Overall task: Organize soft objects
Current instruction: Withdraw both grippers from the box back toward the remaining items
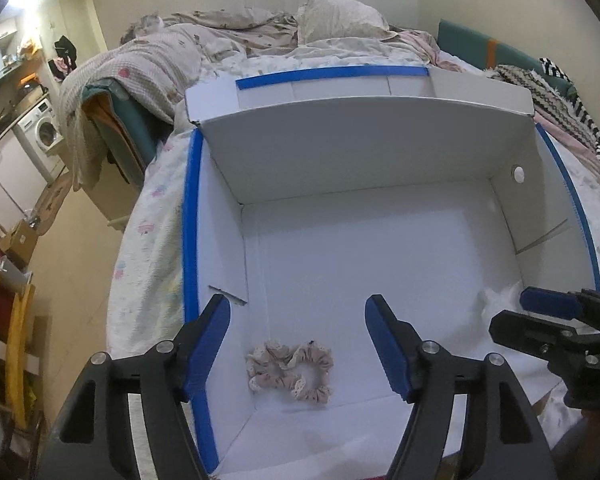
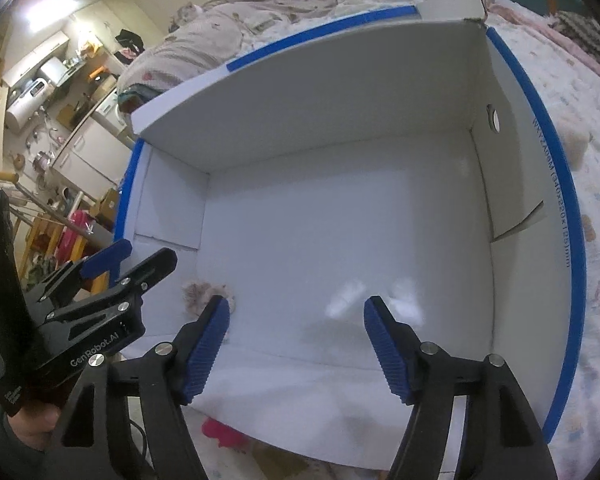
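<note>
White cardboard box with blue-taped rims on the bed, two beige scrunchies lying on its floor near the front-left corner; left tongs and right tongs both spread apart, gripping nothing, above the box.

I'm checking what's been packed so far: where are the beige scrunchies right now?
In the left wrist view, the beige scrunchies lie on the floor of the white box, near its front-left corner, below and between the open left gripper fingers, untouched.
</note>
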Demonstrator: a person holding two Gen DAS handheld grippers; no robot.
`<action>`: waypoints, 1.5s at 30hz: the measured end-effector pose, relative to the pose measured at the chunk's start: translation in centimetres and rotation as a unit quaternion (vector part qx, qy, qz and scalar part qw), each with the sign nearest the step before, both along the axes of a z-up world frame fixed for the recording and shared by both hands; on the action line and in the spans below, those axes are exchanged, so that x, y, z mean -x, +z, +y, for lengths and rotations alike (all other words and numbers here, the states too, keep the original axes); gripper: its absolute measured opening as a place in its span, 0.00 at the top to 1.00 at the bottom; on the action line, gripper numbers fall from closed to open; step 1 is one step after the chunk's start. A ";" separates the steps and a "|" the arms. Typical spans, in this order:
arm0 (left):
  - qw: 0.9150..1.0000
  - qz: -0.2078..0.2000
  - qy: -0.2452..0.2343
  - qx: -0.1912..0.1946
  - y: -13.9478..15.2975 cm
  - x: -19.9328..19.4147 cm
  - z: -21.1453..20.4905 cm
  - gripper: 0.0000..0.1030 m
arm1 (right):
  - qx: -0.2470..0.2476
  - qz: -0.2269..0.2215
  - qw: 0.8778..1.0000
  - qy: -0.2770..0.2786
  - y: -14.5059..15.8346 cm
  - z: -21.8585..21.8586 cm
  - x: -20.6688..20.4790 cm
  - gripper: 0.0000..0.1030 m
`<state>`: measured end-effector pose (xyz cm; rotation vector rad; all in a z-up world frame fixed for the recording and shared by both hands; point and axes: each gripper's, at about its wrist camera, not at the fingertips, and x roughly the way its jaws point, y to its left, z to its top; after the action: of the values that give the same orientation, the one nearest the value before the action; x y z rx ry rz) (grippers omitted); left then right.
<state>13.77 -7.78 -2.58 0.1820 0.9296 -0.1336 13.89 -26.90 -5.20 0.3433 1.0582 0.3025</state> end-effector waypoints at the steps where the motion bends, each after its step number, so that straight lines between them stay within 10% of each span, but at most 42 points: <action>1: 1.000 0.001 0.004 -0.002 0.0 0.1 0.2 0.34 | 0.001 -0.003 1.000 -0.002 0.1 0.0 0.0 0.22; 34: 0.996 0.005 0.078 0.044 2.5 8.1 6.7 0.34 | 0.020 -0.035 0.999 -0.009 2.2 0.2 7.3 0.16; 45: 0.988 0.074 0.126 0.059 -1.0 8.7 10.0 0.34 | -0.005 0.008 1.000 -0.017 0.3 0.3 8.9 0.16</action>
<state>5.10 2.23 -3.57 -0.0556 1.0821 0.0324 4.98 -26.60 -4.87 0.3726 1.0659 0.2752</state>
